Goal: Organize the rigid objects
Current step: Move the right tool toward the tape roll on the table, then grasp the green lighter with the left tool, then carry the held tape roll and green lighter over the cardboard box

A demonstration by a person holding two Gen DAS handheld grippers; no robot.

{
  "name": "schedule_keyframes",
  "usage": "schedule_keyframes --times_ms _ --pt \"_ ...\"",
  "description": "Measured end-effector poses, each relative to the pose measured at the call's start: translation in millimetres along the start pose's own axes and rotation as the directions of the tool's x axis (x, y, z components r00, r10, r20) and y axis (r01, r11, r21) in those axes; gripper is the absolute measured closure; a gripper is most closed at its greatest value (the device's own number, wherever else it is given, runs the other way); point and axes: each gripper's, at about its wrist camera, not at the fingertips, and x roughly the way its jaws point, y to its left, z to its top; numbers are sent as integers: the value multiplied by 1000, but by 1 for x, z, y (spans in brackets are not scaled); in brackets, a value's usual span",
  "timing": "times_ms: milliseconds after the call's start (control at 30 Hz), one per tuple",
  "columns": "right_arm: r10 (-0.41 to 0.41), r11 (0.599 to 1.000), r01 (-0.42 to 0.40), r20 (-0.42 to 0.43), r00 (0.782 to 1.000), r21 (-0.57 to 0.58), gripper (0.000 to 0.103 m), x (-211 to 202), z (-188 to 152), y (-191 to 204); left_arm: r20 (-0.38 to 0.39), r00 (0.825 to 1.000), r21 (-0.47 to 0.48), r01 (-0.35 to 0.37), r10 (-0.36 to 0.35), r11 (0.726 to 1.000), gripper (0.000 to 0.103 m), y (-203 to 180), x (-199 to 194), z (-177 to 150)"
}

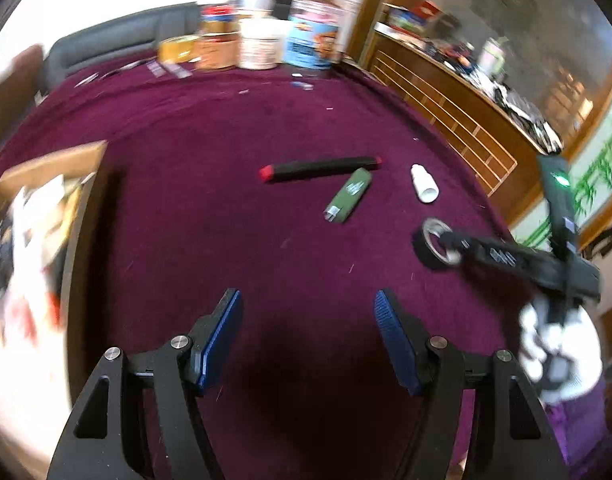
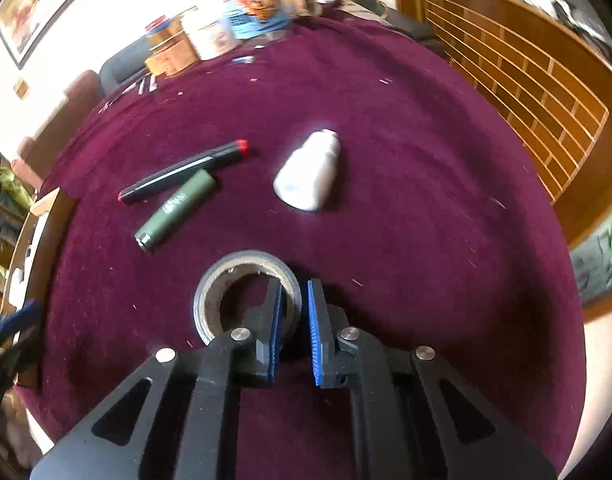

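**Four loose items on the cloth; the tape roll is being gripped first**

Four small rigid objects are seen on the maroon tablecloth: a roll of dark tape, a green lighter, a black marker with red ends and a white squeeze bottle. In the right wrist view the tape roll is found at lower centre, and the right gripper is closed most of the way across its wall, one blue pad inside the core and the other outside; whether the pads are already pressing the wall cannot be told. In the left wrist view the same roll is seen at right of centre with the right gripper's fingers at it, held by a white-gloved hand.

The left gripper is held wide open above bare cloth at lower centre, with nothing between its pads. A cardboard box of mixed items, blurred, is seen at the left edge of that view.

The step in hand is judged to be the pick-up of the tape roll. A firm pinch on the wall is called for next, then a lift and a carry toward the box, which is presumed to be the destination. The lighter, marker and bottle remain to be collected.
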Motion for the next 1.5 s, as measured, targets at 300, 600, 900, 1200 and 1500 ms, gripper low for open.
schedule_keyframes --times_ms 300,600,900,1200,1500 --pt "45 999 -45 3 999 17 93 -3 -1 -13 -73 997 129 -27 37 991 42 -34 88 59" --pt "71 997 -71 11 997 34 91 -3 -3 -17 -77 996 132 -36 46 991 86 -28 84 44" --pt "38 999 -38 15 999 1 73 -1 -2 -2 -45 998 175 -41 50 984 62 -47 92 42" --pt "-88 984 100 90 992 -147 94 -2 -13 24 9 1000 68 -11 10 998 87 -21 51 27" --pt "-5 993 18 108 994 -115 94 -19 -13 40 82 994 -43 81 -77 996 87 15 -3 6"
